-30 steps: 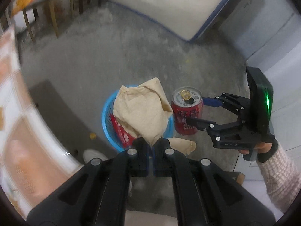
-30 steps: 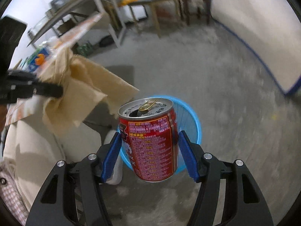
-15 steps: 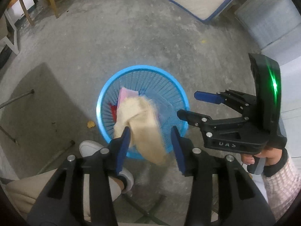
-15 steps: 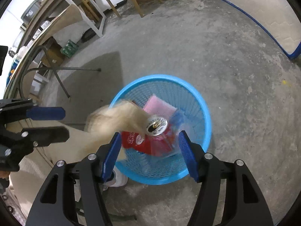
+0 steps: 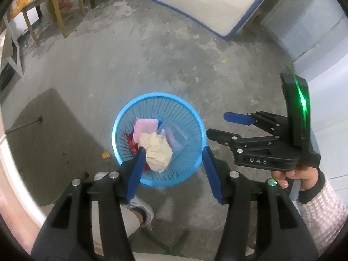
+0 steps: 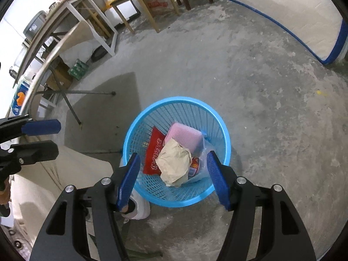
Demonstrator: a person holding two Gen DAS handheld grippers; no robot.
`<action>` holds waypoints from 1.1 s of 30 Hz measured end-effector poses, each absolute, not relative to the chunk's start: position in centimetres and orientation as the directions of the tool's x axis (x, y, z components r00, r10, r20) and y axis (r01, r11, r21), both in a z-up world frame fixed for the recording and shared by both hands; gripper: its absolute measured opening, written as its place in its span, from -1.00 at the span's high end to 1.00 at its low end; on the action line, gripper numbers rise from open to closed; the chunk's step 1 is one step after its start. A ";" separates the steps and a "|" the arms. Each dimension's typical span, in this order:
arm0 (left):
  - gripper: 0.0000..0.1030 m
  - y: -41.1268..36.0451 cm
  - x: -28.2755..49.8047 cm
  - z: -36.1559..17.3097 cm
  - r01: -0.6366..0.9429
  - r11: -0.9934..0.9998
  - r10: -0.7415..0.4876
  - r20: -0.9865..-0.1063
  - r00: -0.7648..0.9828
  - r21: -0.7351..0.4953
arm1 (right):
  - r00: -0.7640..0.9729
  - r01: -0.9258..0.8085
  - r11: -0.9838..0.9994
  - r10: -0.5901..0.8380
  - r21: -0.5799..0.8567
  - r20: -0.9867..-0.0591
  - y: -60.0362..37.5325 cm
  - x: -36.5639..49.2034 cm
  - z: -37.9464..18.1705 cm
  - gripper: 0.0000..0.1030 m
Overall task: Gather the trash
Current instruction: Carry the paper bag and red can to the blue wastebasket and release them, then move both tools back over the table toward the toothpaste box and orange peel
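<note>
A blue mesh basket (image 5: 195,121) (image 6: 224,134) stands on the concrete floor below both grippers. In it lie a crumpled tan paper (image 5: 156,150) (image 6: 174,163), a pink sponge (image 5: 144,126) (image 6: 184,134), a red wrapper (image 6: 154,150), a clear plastic bag (image 5: 171,134) and the red can (image 6: 194,165), mostly hidden under the paper. My left gripper (image 5: 174,158) is open and empty above the basket. My right gripper (image 6: 171,167) is open and empty above it too; it also shows in the left wrist view (image 5: 216,125).
A white mattress with blue trim (image 5: 195,2) (image 6: 282,15) leans at the back. Wooden tables and chairs (image 6: 139,2) stand at the far left. A table edge (image 6: 43,65) and its thin legs are to the left. My shoe (image 5: 141,208) is by the basket.
Both grippers opened. The tan paper dropped from the left gripper and the red can from the right gripper; both now lie in the basket.
</note>
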State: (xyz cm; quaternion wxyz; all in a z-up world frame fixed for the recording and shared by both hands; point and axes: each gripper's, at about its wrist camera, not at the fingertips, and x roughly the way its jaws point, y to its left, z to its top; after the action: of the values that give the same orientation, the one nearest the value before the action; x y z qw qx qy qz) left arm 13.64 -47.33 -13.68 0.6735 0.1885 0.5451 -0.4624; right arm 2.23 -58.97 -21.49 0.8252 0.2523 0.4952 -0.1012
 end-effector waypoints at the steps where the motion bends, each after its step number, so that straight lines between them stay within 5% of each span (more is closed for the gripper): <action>1: -0.01 -47.2 13.5 -13.2 0.830 0.495 -0.428 -0.904 -0.023 -0.256 | 0.495 0.418 0.851 0.081 0.318 -0.865 -58.8 2.1 -21.1 -0.25; 17: -0.30 -33.3 14.5 -2.9 0.797 0.536 -0.631 -0.759 0.161 -0.277 | 0.639 0.207 0.930 0.107 0.304 -0.762 -51.1 5.7 -9.7 -0.52; 33: -0.34 -11.2 20.3 0.5 0.554 0.801 -0.547 -0.656 0.521 -0.228 | 0.651 -0.121 0.961 0.265 0.248 -0.711 -37.9 16.1 -2.8 -0.53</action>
State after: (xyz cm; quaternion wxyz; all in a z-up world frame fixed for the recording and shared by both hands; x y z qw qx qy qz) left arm 20.34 -11.22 0.51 0.8719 0.0047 0.3745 -0.3154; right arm 16.14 -37.88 -2.83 0.9041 0.0892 0.4040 0.1069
